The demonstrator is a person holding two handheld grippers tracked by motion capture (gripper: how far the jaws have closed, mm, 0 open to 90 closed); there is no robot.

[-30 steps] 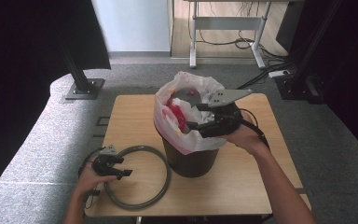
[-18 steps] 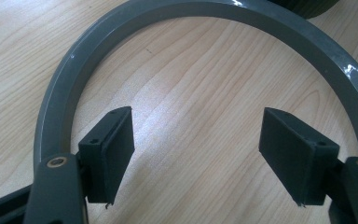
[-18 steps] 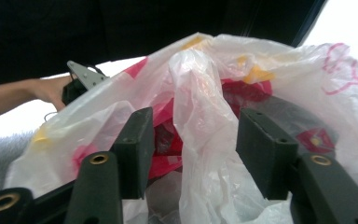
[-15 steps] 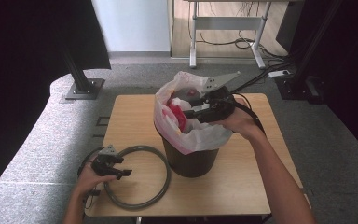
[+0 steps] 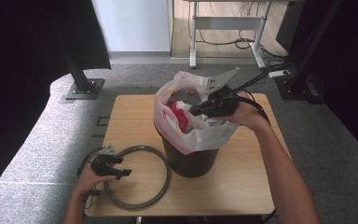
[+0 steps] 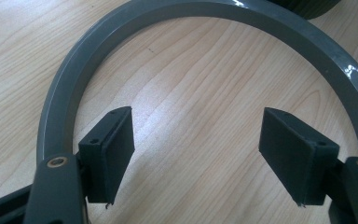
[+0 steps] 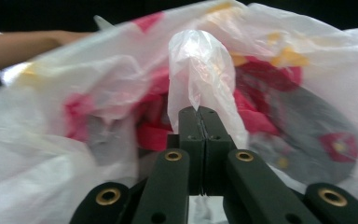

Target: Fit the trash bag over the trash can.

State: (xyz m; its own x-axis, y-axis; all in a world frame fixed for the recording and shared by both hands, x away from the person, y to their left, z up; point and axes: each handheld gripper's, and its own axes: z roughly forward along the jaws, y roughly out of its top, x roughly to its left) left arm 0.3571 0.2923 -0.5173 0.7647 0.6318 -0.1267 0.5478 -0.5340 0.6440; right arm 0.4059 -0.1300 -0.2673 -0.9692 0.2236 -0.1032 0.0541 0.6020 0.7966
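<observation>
A black bin (image 5: 191, 161) stands mid-table, lined with a white plastic bag (image 5: 200, 133) printed in red and yellow. My right gripper (image 5: 193, 111) reaches over the bin's right rim. Its jaws have just been closing and now pinch a fold of the bag (image 7: 198, 65) at the right gripper's tips (image 7: 198, 112). Near the table's front left, my left gripper (image 5: 121, 173) rests low over a grey ring (image 5: 161, 186). Between the left gripper's (image 6: 198, 149) open jaws there is only bare wood, with the ring (image 6: 74, 84) arching around them.
The wooden table (image 5: 242, 186) has bare room right of the bin and behind it on the left. A black stand (image 5: 81, 86) sits on the grey floor at the back left. Desk legs and cables lie behind the table.
My right gripper moved from the bin's right side toward the back and over the bag's mouth, and its jaws closed on a fold of the bag. The left hand stayed put.
</observation>
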